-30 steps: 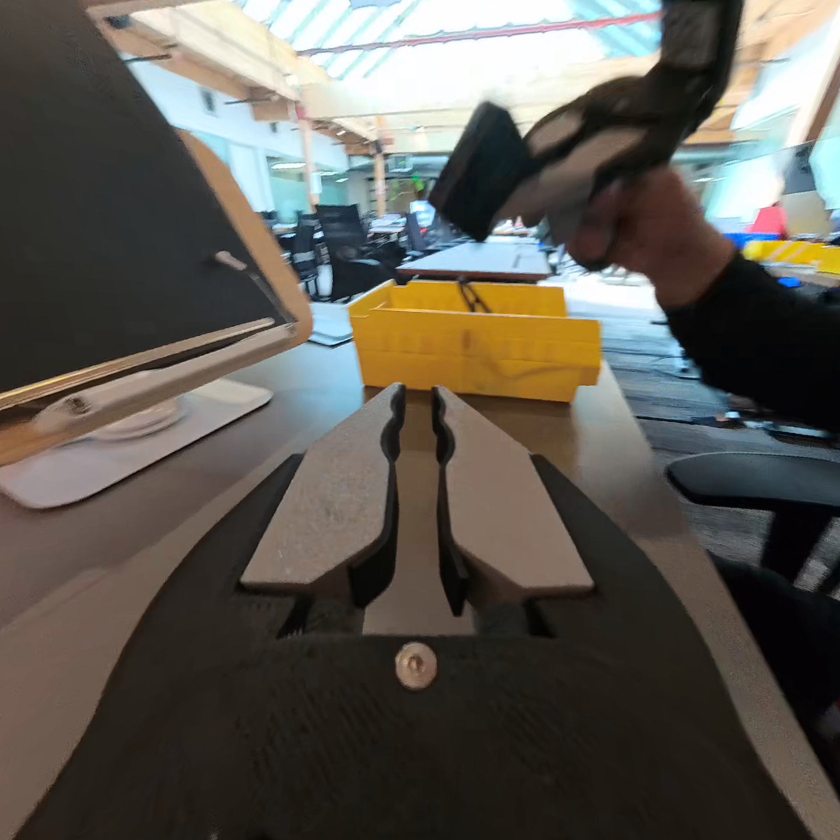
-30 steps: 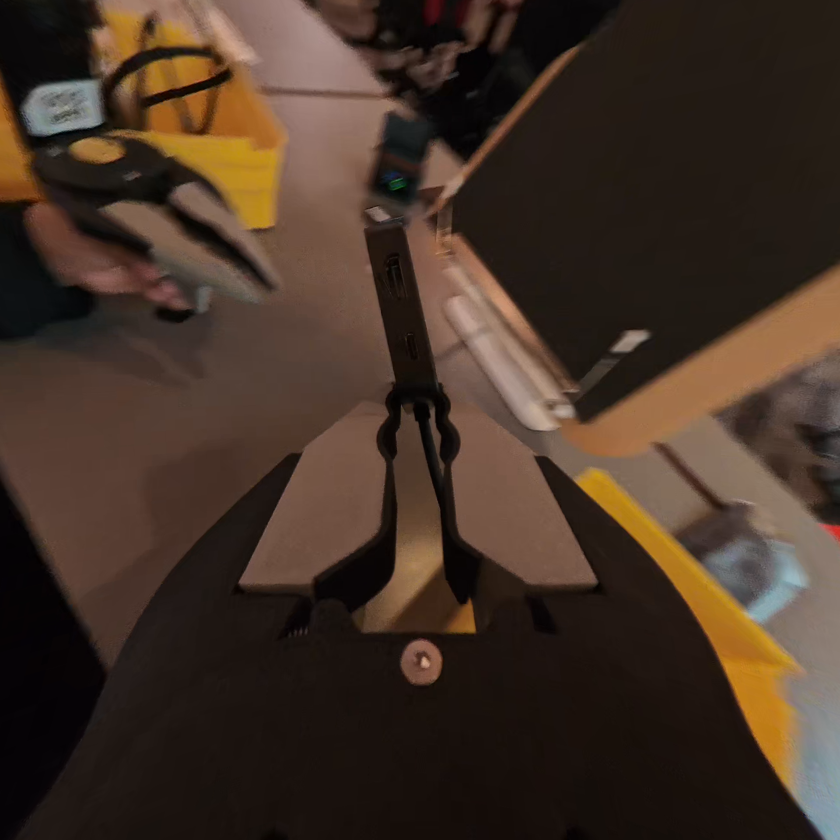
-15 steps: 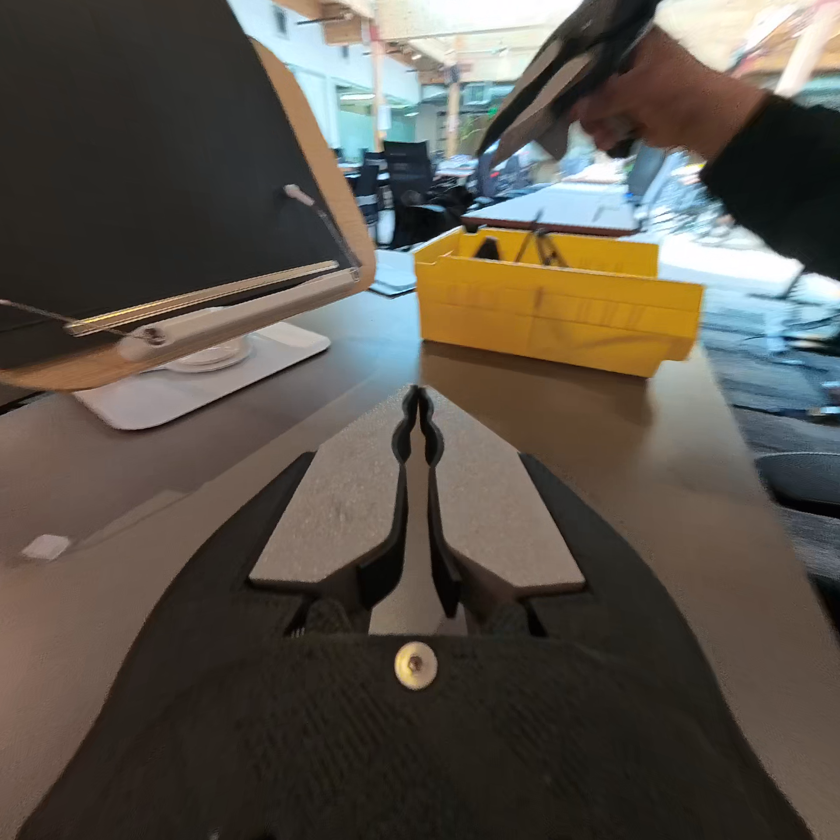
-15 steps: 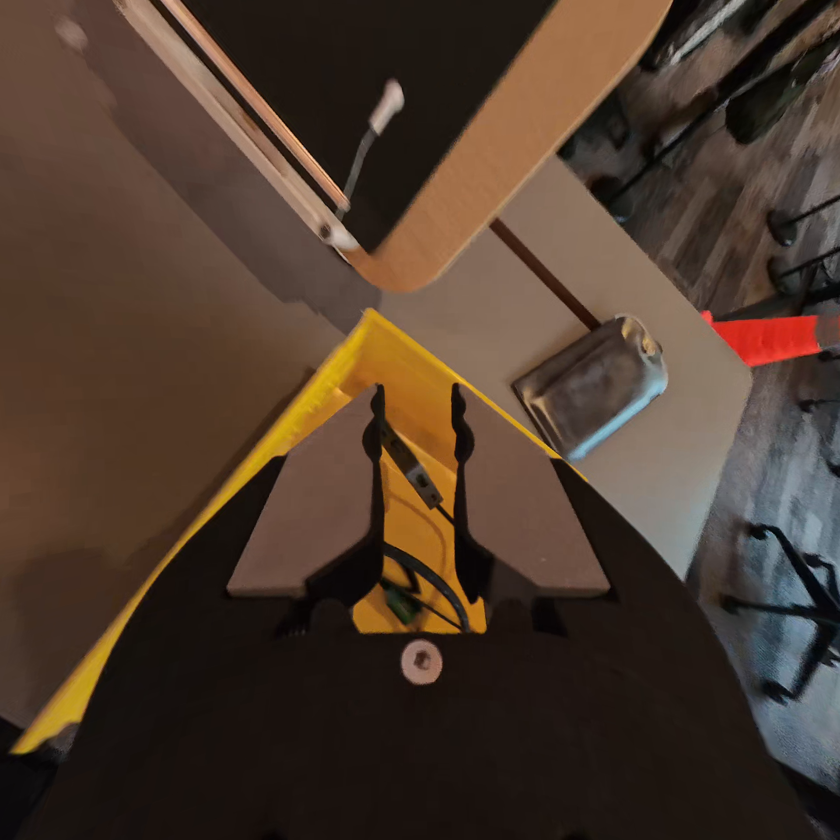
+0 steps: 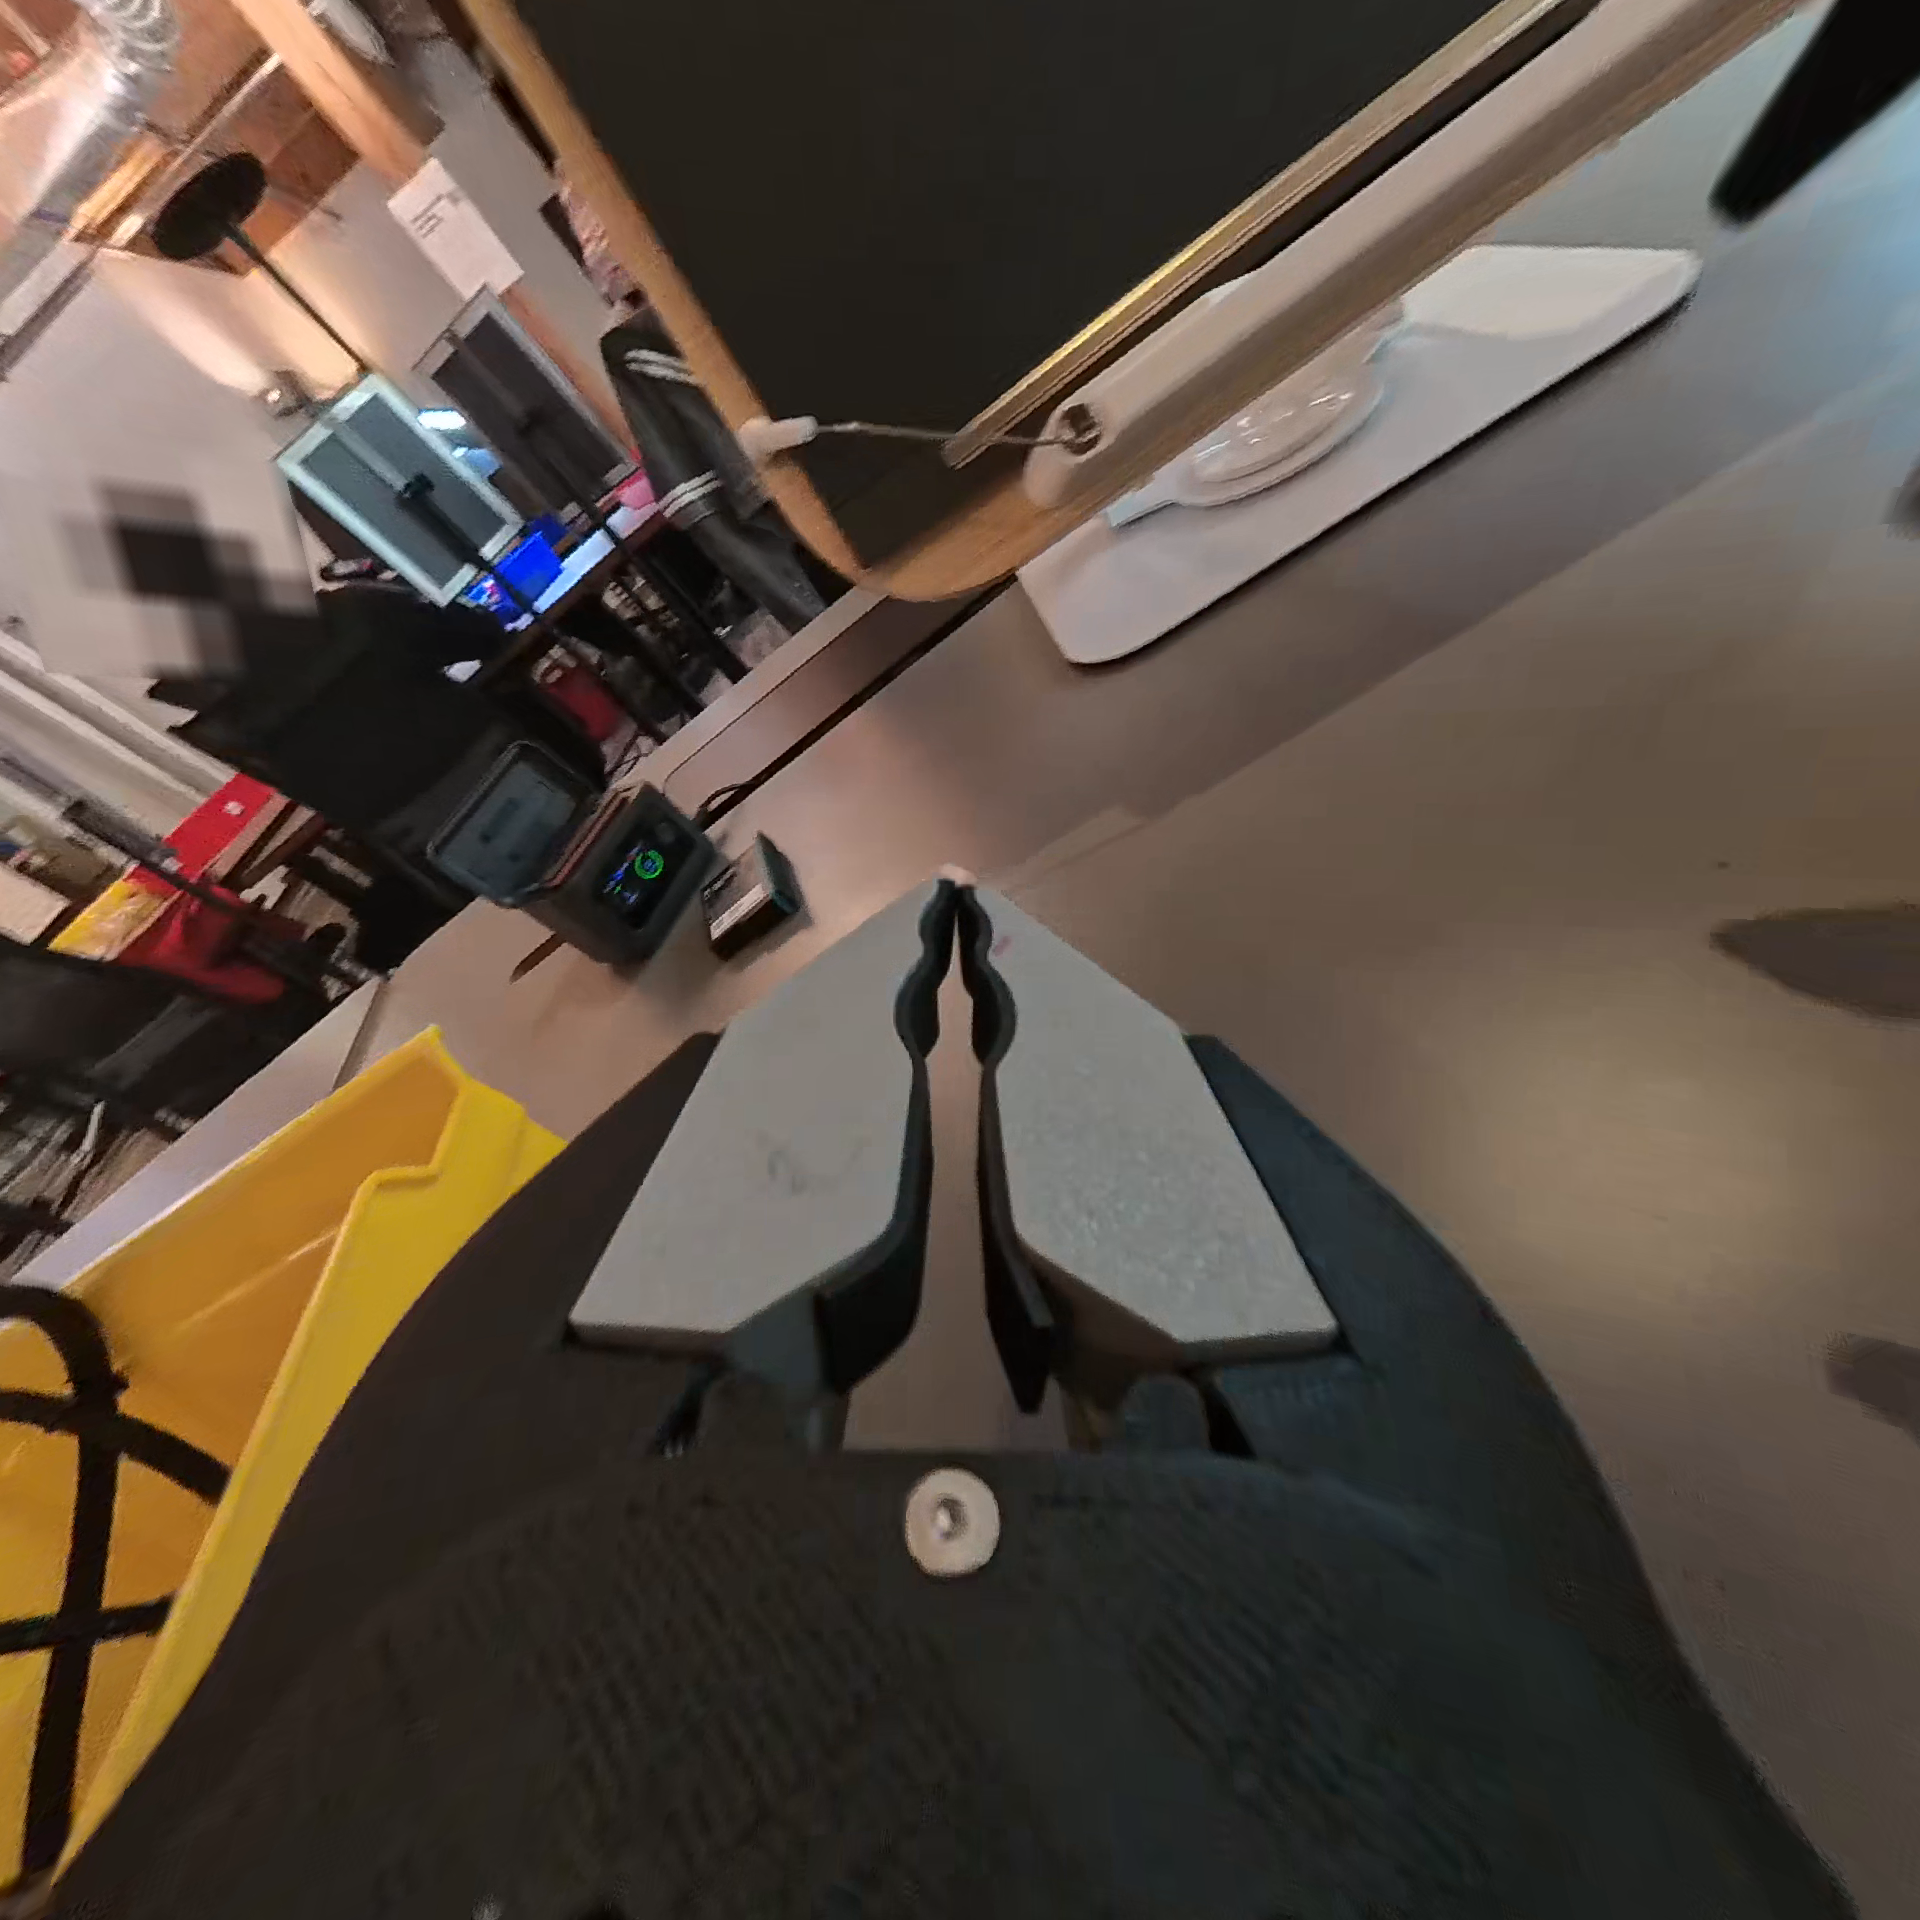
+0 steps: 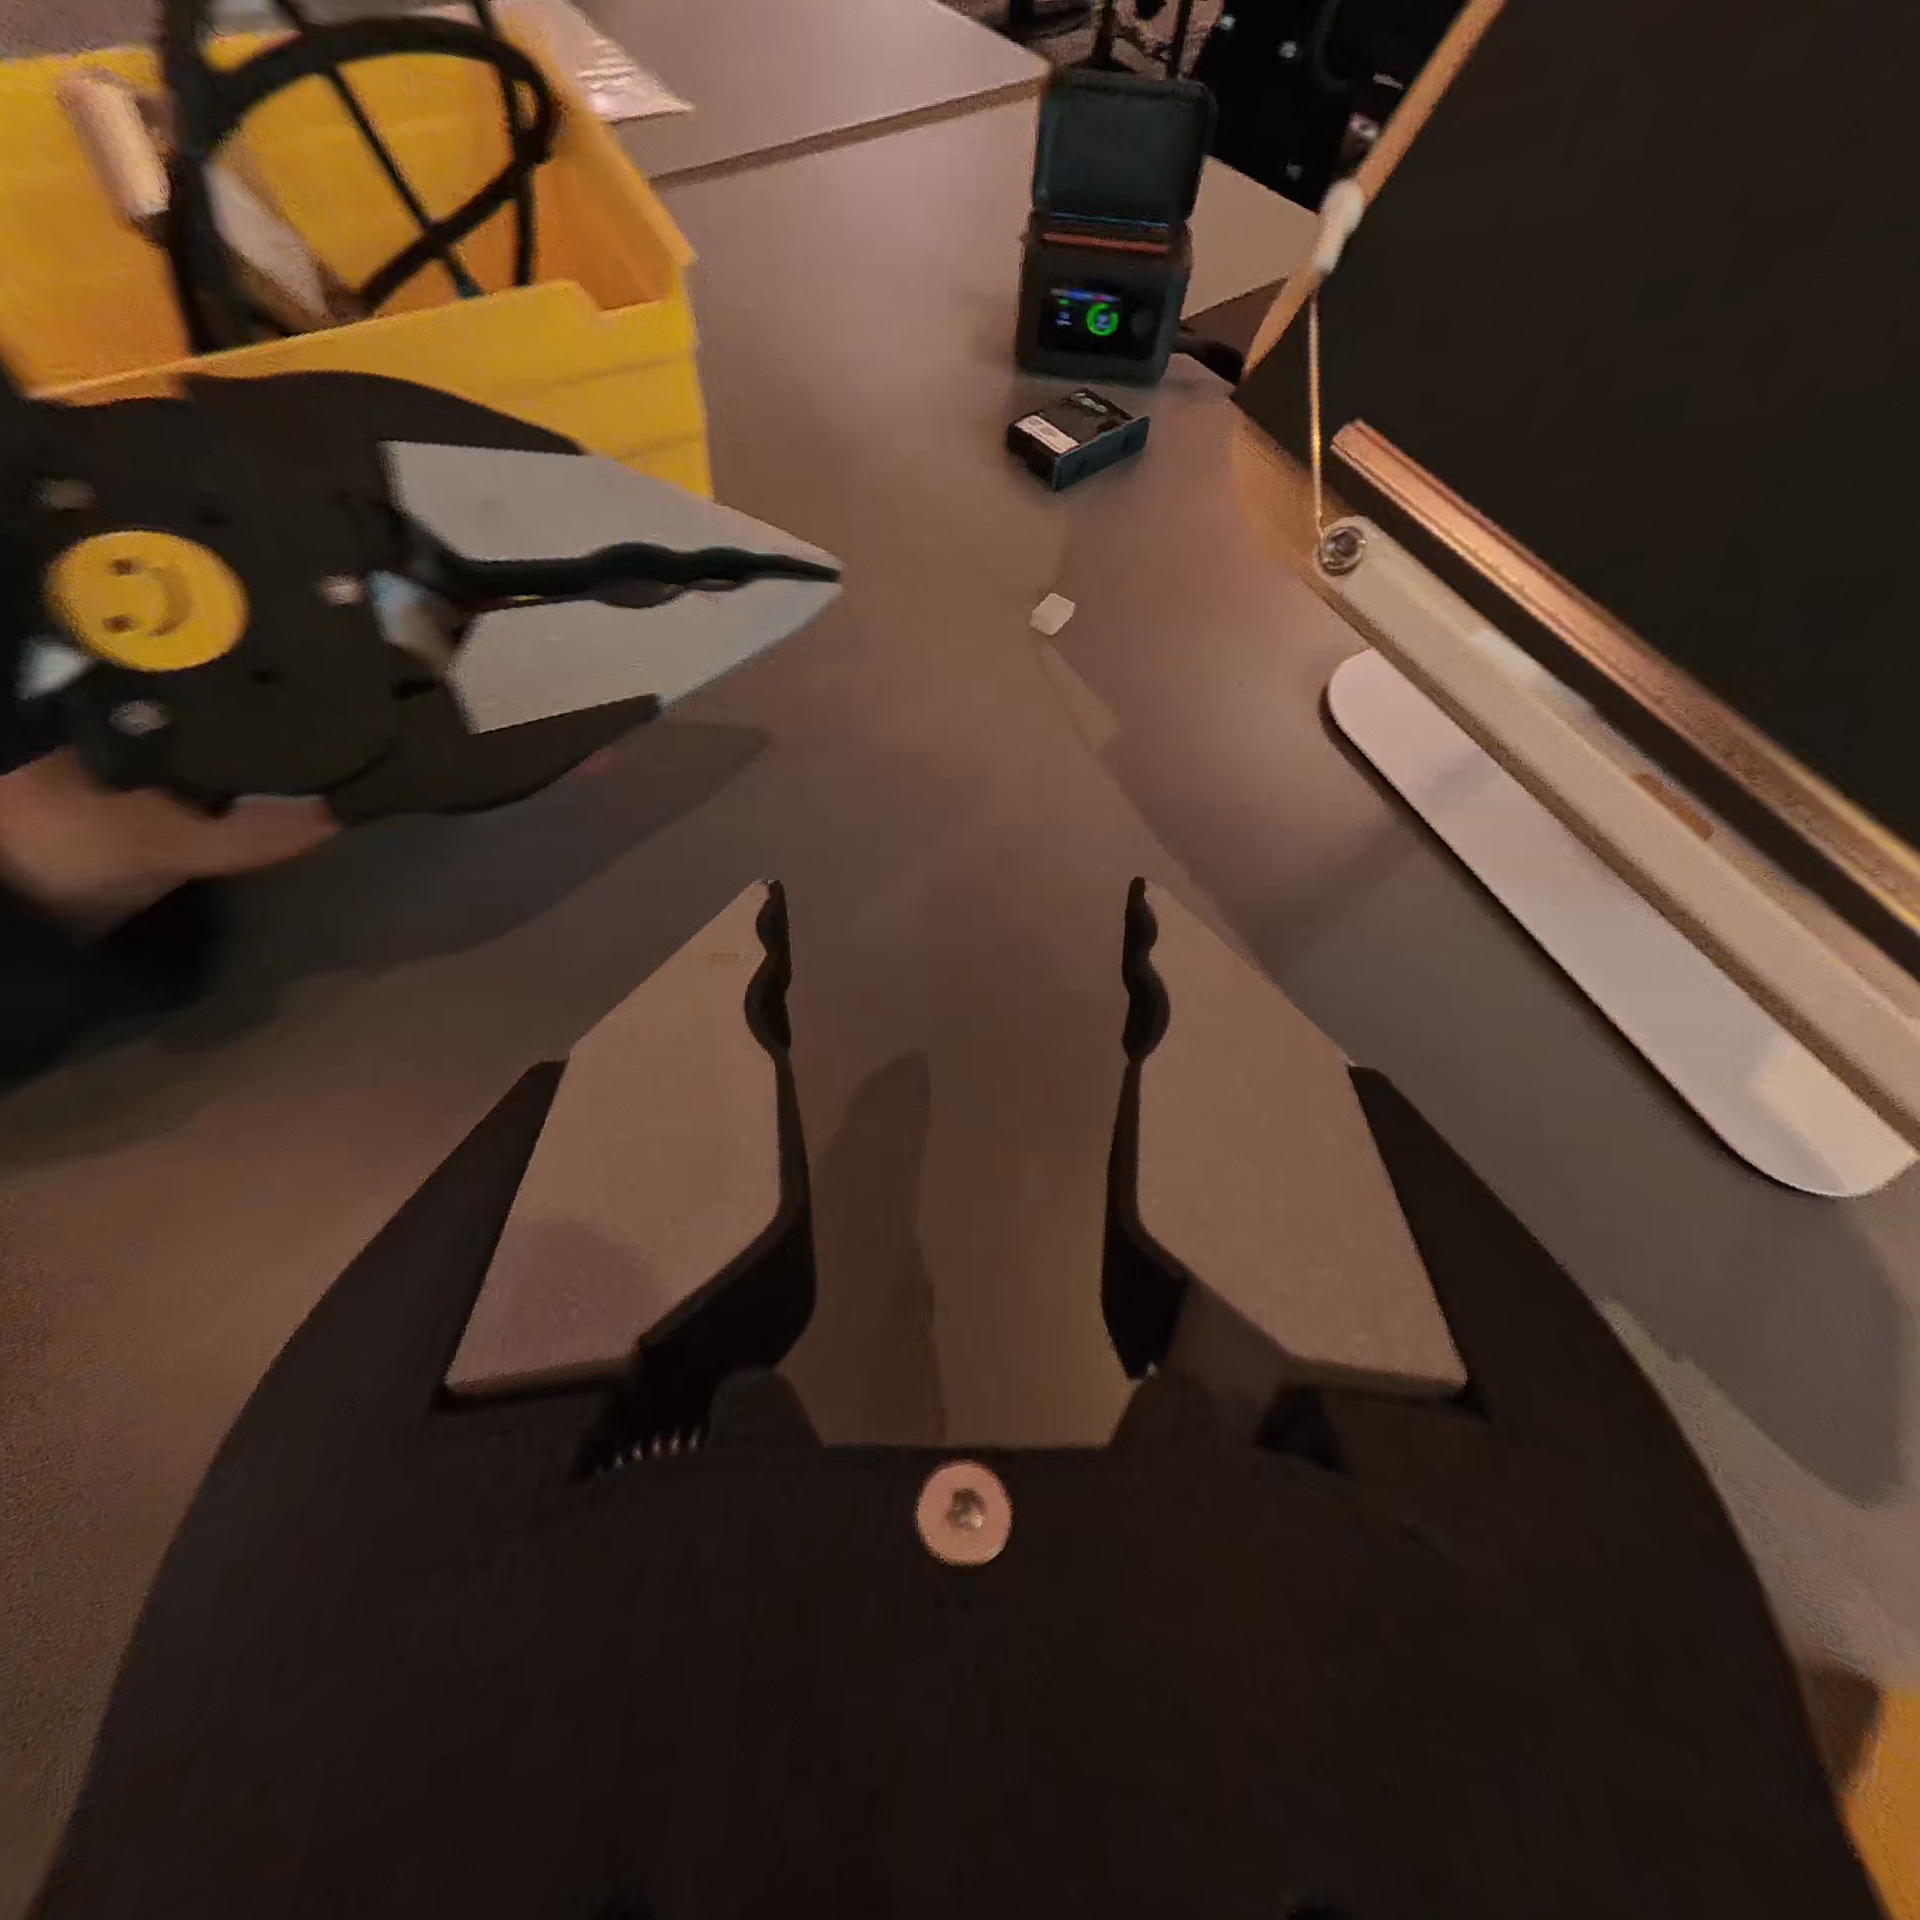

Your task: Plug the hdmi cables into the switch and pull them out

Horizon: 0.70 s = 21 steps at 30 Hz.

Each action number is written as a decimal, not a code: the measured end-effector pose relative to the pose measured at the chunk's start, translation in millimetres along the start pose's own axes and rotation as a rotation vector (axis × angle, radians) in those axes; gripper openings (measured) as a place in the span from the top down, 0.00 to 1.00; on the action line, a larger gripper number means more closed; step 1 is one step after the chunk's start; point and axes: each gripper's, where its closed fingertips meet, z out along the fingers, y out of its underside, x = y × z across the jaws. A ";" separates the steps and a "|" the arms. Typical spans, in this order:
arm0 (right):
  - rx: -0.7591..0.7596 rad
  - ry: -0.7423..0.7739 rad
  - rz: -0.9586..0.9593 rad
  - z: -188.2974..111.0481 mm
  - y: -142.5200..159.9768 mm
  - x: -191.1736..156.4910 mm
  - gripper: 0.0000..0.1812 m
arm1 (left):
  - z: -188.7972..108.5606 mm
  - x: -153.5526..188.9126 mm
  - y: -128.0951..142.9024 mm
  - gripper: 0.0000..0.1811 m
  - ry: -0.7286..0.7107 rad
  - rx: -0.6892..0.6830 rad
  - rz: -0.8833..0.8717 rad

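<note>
Both tools hover level: left tool (image 5: 956, 896) closed, right tool (image 6: 954, 896) spread.

Bare table (image 6: 935, 790) runs forward between the yellow bin (image 6: 582, 343) on the left and the tilted black board (image 6: 1662, 343) with its white base plate (image 6: 1579, 935) on the right. The left gripper (image 6: 831, 569) juts into this lane from the left. Farther on, a small dark box (image 6: 1075, 431) and a lit-screen device (image 6: 1101, 312) block the end; a white scrap (image 6: 1051, 613) lies mid-lane.
</note>
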 end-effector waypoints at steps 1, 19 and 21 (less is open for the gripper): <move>0.012 0.025 0.026 13.6 1.5 8.7 0.66 | 1.2 -4.2 2.5 1.00 -0.017 -0.014 -0.011; 0.026 0.024 0.102 64.7 22.9 26.5 0.68 | 2.9 -10.5 7.5 1.00 -0.028 -0.033 -0.029; 0.020 0.026 0.097 65.3 23.6 26.2 0.68 | 2.1 -9.4 7.5 1.00 -0.020 -0.030 -0.023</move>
